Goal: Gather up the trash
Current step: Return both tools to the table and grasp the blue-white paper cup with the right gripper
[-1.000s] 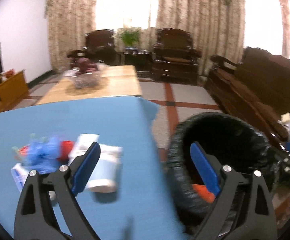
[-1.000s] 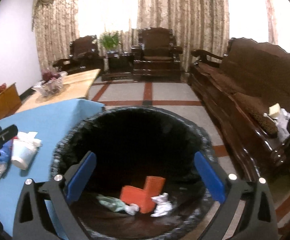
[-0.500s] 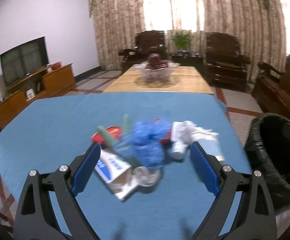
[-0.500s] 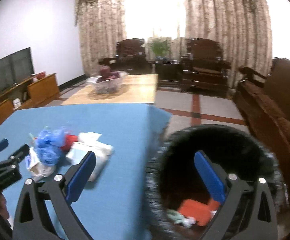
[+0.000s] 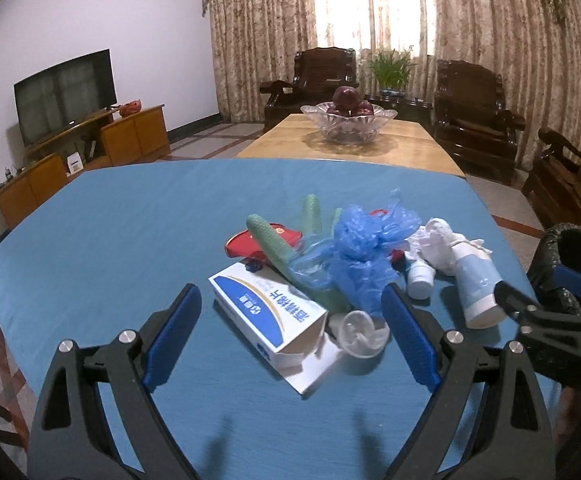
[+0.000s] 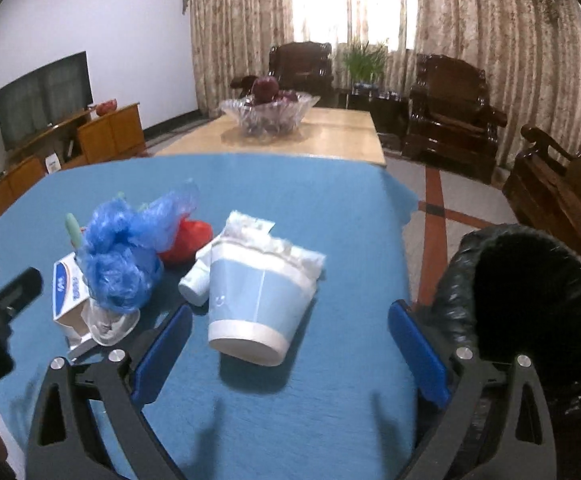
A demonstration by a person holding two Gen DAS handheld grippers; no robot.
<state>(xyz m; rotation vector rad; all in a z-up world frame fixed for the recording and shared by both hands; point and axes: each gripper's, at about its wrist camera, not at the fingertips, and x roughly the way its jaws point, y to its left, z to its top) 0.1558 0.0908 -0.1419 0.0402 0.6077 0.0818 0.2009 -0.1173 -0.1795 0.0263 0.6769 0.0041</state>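
A heap of trash lies on the blue table [image 5: 110, 240]: a white and blue carton [image 5: 266, 312], a crumpled blue plastic bag [image 5: 358, 256], green sticks [image 5: 270, 244], a red wrapper [image 5: 258, 238], a clear plastic lid [image 5: 360, 330], a small white bottle [image 5: 420, 278] and a tipped blue paper cup [image 5: 476, 288] stuffed with tissue. My left gripper [image 5: 290, 336] is open and empty, just in front of the carton. My right gripper [image 6: 290, 340] is open and empty, its jaws either side of the cup [image 6: 258, 300]. The black-lined bin [image 6: 530, 304] stands right of the table.
A wooden table with a glass fruit bowl [image 5: 348, 122] stands behind the blue table. Dark wooden armchairs [image 5: 474, 116] and curtains fill the back. A TV [image 5: 64, 94] on a wooden cabinet is at the left. A wooden sofa [image 6: 558, 184] is at the right.
Both grippers swung left from over the bin to face the trash heap on the table. The left one has closed in on the carton, the right one on the cup.
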